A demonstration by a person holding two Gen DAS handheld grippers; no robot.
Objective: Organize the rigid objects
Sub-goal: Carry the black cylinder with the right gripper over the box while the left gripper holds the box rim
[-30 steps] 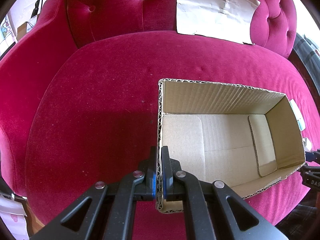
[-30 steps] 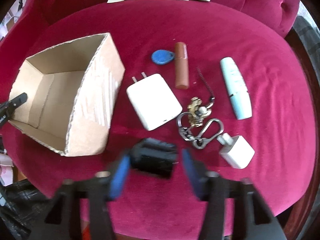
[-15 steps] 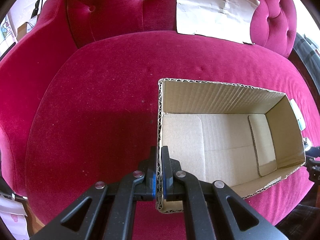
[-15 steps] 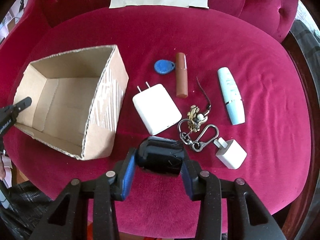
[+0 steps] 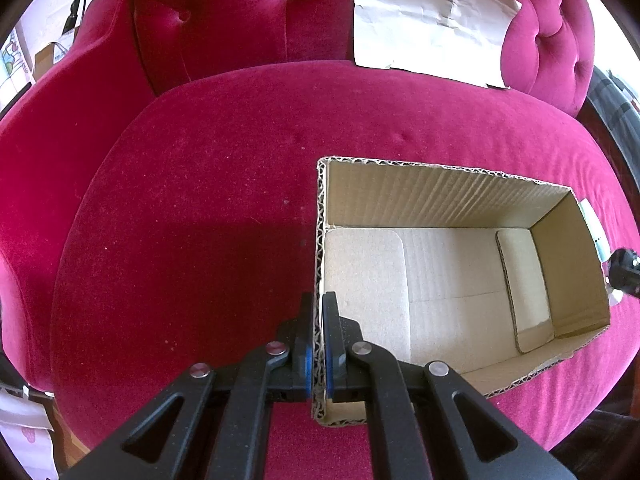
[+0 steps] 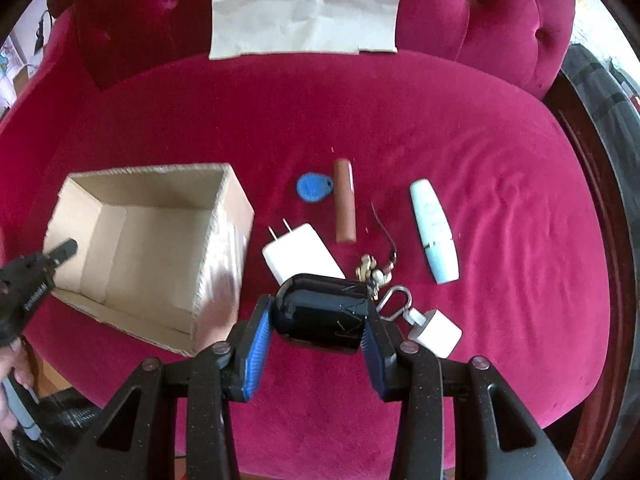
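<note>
An open cardboard box [image 5: 448,196] [image 6: 232,220] sits on the red velvet seat, nothing inside it. My left gripper [image 5: 319,344] is shut on the box's near left wall. My right gripper [image 6: 320,320] is shut on a glossy black rounded object [image 6: 320,312], held above the seat to the right of the box. Behind the black object lie a large white charger [image 6: 300,256], a blue key fob [image 6: 314,187], a brown tube [image 6: 345,206], a pale blue tube [image 6: 434,230], a key ring with carabiner [image 6: 384,284] and a small white plug [image 6: 434,332].
A sheet of pale cardboard [image 5: 432,20] [image 6: 304,4] leans on the tufted backrest. The left gripper [image 6: 28,284] shows at the box's far end in the right wrist view, a hand [image 6: 10,364] below it. The seat's front edge drops off close below both grippers.
My right gripper closed on the black object and lifted it off the seat; the items now look smaller and farther away. The left gripper and the box stayed put.
</note>
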